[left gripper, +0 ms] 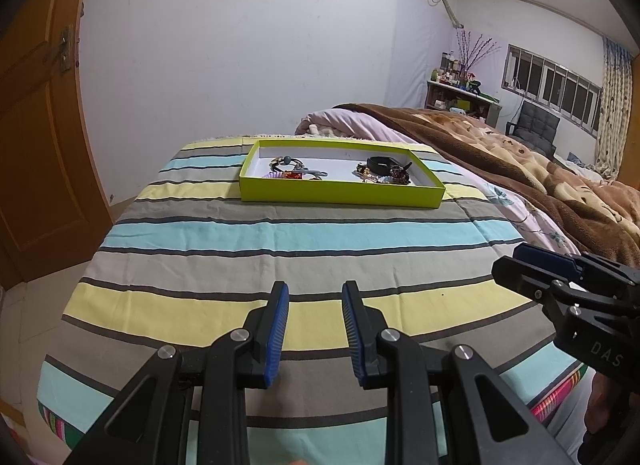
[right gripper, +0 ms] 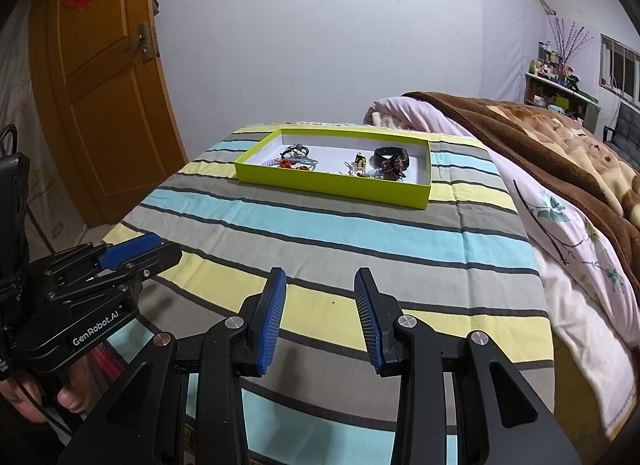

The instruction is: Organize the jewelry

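A shallow lime-green box [left gripper: 340, 195] [right gripper: 332, 187] with a white inside lies at the far end of the striped bedspread. It holds a left pile of hair ties and small pieces [left gripper: 294, 169] [right gripper: 298, 157] and a right pile with a black band [left gripper: 382, 164] [right gripper: 392, 156] and dark clips. My left gripper [left gripper: 315, 291] is open and empty over the near stripes. My right gripper [right gripper: 320, 279] is open and empty, well short of the box. Each gripper shows at the edge of the other's view [left gripper: 532, 265] [right gripper: 136, 251].
A striped cloth [left gripper: 280, 233] covers the surface. A brown blanket [left gripper: 520, 161] and pink quilt [right gripper: 560, 225] lie to the right. A wooden door [right gripper: 104, 85] stands at the left. A shelf [left gripper: 460, 93] and a chair [left gripper: 536, 125] are at the far right.
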A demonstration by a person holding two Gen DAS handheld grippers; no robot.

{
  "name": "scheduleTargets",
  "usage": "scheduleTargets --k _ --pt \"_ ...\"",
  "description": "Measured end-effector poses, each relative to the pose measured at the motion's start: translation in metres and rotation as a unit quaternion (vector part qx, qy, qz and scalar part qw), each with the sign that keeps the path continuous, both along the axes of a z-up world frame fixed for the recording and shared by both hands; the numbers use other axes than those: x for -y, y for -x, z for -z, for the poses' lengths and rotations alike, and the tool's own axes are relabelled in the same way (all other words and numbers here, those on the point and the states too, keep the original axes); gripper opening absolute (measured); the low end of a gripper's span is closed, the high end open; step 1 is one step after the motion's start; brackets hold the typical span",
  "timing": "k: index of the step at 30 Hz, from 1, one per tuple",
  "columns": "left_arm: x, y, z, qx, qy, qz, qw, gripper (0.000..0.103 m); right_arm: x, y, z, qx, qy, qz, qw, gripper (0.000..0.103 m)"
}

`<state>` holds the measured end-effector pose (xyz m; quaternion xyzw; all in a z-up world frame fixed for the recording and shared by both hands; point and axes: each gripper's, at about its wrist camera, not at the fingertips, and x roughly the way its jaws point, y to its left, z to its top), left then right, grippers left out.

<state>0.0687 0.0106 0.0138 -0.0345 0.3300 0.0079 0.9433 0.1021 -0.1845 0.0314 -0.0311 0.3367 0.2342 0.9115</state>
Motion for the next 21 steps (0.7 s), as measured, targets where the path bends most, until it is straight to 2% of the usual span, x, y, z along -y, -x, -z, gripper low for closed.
scheduleTargets --k 21 --pt "0.006 0.0024 -0.0009 0.008 -0.008 0.007 0.9999 0.027 0.0019 0.0006 0.0007 -0.001 -0.001 0.002 1.0 0.037"
